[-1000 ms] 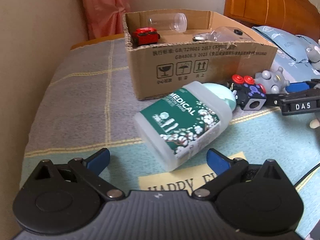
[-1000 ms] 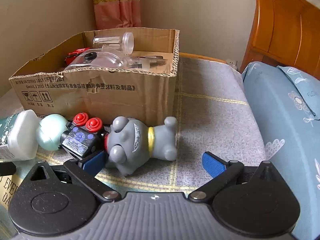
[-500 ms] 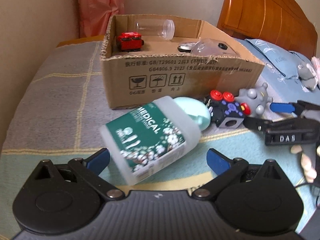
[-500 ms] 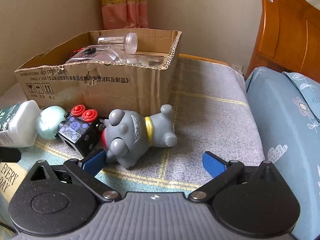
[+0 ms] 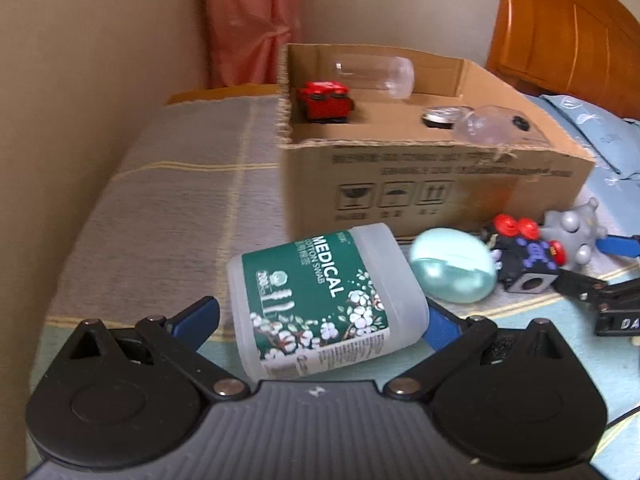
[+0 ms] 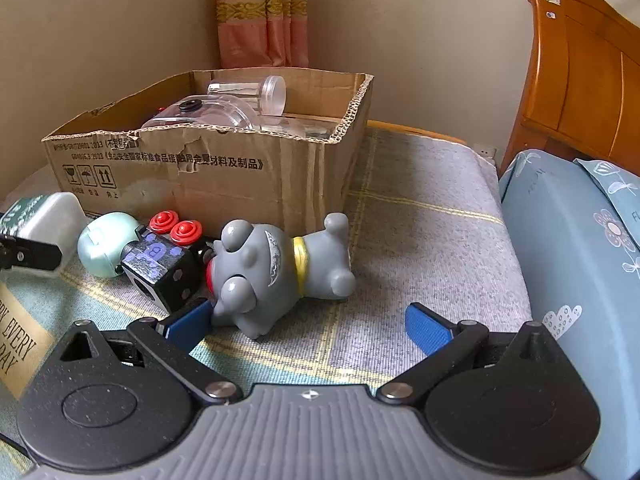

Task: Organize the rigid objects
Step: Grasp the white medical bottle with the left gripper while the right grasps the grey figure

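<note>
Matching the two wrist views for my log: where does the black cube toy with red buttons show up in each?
Left wrist: the cube toy sits far right, just right of the mint egg-shaped case.
Right wrist: the cube toy sits left of centre, against the grey toy dog.
Shared landmark: the cardboard box behind it.

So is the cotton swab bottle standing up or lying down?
Lying down. The cotton swab bottle rests on its side on the bed cover, label facing up, between the open left gripper fingers.
</note>
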Action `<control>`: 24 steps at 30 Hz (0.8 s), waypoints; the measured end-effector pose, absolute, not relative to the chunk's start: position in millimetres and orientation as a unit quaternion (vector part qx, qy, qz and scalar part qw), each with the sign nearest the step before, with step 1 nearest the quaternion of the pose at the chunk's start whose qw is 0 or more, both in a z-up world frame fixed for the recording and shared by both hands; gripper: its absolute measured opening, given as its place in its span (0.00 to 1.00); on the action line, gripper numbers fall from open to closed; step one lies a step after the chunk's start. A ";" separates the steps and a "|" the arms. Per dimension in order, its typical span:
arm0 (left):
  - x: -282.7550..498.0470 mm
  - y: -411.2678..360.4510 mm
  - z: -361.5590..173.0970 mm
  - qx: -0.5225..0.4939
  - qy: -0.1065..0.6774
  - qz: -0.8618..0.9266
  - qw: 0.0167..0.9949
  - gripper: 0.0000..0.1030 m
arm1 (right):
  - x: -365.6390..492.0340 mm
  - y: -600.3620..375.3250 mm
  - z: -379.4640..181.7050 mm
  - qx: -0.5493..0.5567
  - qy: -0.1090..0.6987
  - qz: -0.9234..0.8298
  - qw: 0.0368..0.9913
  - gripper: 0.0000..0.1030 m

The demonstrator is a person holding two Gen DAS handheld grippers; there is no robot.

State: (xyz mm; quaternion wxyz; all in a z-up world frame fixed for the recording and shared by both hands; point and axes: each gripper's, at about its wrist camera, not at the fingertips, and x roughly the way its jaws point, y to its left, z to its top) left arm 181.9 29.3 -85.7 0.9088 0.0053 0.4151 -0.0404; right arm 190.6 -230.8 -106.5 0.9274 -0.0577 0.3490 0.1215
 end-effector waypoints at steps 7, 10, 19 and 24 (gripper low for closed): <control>184.7 24.6 -86.6 0.014 0.414 -0.041 0.909 0.99 | 203.4 -221.8 -103.9 -0.065 0.361 0.127 0.921 1.00; 185.5 23.5 -86.3 0.017 0.412 -0.043 0.910 0.99 | 207.7 -216.7 -102.8 -0.077 0.360 0.128 0.921 1.00; 191.0 28.0 -83.6 0.010 0.407 -0.044 0.912 0.95 | 213.4 -211.5 -93.5 -0.087 0.367 0.148 0.914 0.80; 191.0 26.7 -81.0 0.013 0.408 -0.055 0.911 0.87 | 210.4 -207.9 -89.8 -0.103 0.369 0.154 0.911 0.75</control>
